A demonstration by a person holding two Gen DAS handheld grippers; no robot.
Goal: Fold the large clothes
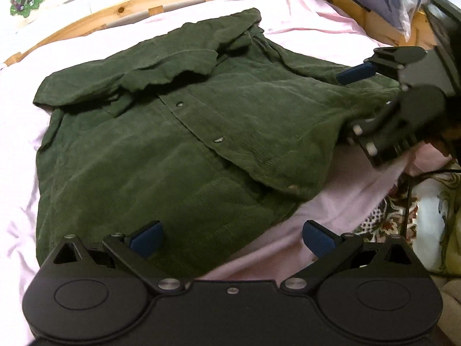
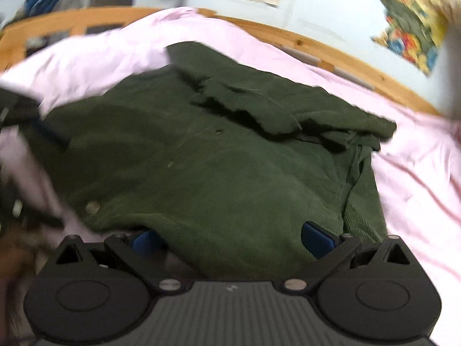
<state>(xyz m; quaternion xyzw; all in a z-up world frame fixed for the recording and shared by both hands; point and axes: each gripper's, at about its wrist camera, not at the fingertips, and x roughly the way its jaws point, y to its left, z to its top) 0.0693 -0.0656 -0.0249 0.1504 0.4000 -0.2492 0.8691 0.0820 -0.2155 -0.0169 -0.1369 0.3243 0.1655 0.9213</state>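
left wrist view: the dark green corduroy shirt (image 1: 161, 132) lies flat on the pale pink bedsheet (image 1: 311, 28), ahead of the spread, empty left gripper (image 1: 232, 238). right gripper (image 2: 230, 238), spread too, straddles its near edge, apparently to lift a fold.

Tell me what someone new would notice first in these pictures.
A big green jacket lies spread across the middle of a pink sheet, one sleeve folded over its chest. The left gripper hovers open at its near hem, and the right gripper is open over the jacket's side edge.
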